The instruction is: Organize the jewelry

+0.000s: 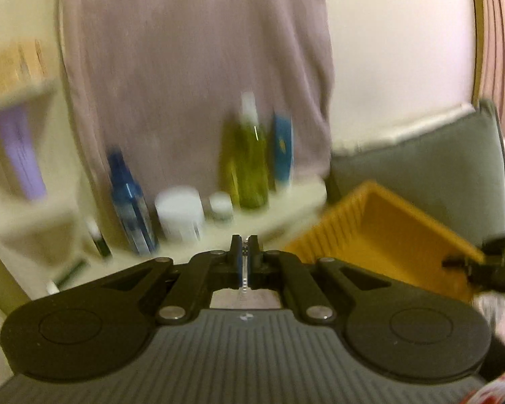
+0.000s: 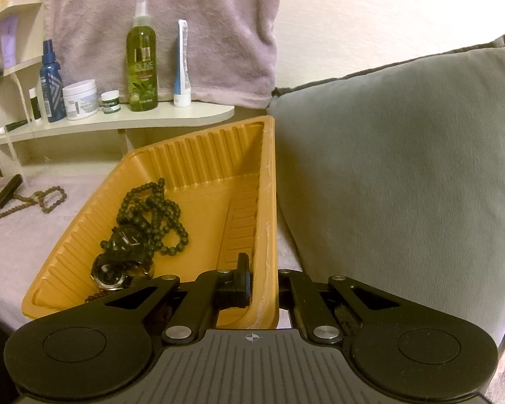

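Note:
My right gripper [image 2: 261,279] is shut on the right wall of an orange ribbed tray [image 2: 198,155], one finger inside and one outside. The tray holds a dark bead necklace [image 2: 158,208] and two watches [image 2: 124,256]. A brown bead necklace [image 2: 47,198] lies on the lilac cloth at far left, with my left gripper's finger [image 2: 8,190] touching it there. In the blurred left wrist view my left gripper [image 1: 245,252] is shut on a thin string of small beads [image 1: 244,277] between the pads. The tray [image 1: 387,232] sits to its right.
A cream shelf [image 2: 118,121] behind carries a green spray bottle [image 2: 141,60], a blue bottle [image 2: 50,84], a white jar [image 2: 80,99], a small jar [image 2: 110,101] and a tube [image 2: 182,67]. A grey cushion [image 2: 404,168] stands right of the tray. A mauve towel [image 2: 165,17] hangs behind.

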`<state>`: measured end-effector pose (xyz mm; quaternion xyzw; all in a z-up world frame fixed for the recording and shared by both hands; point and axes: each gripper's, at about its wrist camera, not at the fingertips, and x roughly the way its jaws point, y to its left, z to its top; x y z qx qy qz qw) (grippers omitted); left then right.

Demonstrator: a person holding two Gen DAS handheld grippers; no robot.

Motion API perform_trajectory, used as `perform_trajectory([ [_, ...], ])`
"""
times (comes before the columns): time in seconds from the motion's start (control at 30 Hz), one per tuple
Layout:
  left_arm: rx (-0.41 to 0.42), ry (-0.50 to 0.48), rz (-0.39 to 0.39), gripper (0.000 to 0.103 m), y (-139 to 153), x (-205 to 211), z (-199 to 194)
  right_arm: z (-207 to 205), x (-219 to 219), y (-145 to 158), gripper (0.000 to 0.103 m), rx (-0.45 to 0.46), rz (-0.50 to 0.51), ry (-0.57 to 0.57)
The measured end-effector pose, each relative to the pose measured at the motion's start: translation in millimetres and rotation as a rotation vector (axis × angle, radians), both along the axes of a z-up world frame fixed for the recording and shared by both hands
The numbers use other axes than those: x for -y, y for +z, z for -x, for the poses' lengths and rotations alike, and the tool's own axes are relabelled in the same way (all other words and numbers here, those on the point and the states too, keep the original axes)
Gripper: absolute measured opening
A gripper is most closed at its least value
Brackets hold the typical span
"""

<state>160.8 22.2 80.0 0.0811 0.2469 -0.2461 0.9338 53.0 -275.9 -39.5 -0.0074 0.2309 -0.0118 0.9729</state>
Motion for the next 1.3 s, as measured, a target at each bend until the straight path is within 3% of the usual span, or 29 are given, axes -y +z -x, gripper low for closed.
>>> perform_trajectory([
  [0.23,-0.162,-0.003,-0.045,0.002,-71,3,-3,0,0,0,0.004,-0.001,0.0,-0.001],
  [0.33,-0.202,0.0,-0.059,0.008,-90,-1,-4,-1,3,-2,0.004,-0.005,-0.003,-0.002],
  [0.4,-0.215,0.016,-0.062,0.02,-98,-5,-7,-2,3,-3,0.004,-0.008,-0.005,-0.002],
  [0.57,-0.204,0.089,-0.089,0.02,-110,-18,-21,-3,4,-4,0.004,-0.009,-0.007,-0.006],
  [1.03,-0.268,0.189,-0.005,0.02,-153,2,-66,-6,4,-4,0.004,-0.024,-0.001,-0.008],
  [1.07,-0.269,0.198,-0.018,0.019,-154,3,-68,-6,3,-4,0.004,-0.024,0.0,-0.008],
  [1.13,-0.273,0.206,-0.029,0.007,-156,3,-69,-6,3,-4,0.004,-0.023,0.0,-0.008],
  [1.3,-0.249,0.2,-0.02,0.006,-139,-10,-60,-5,3,-3,0.004,-0.019,-0.001,-0.007],
])
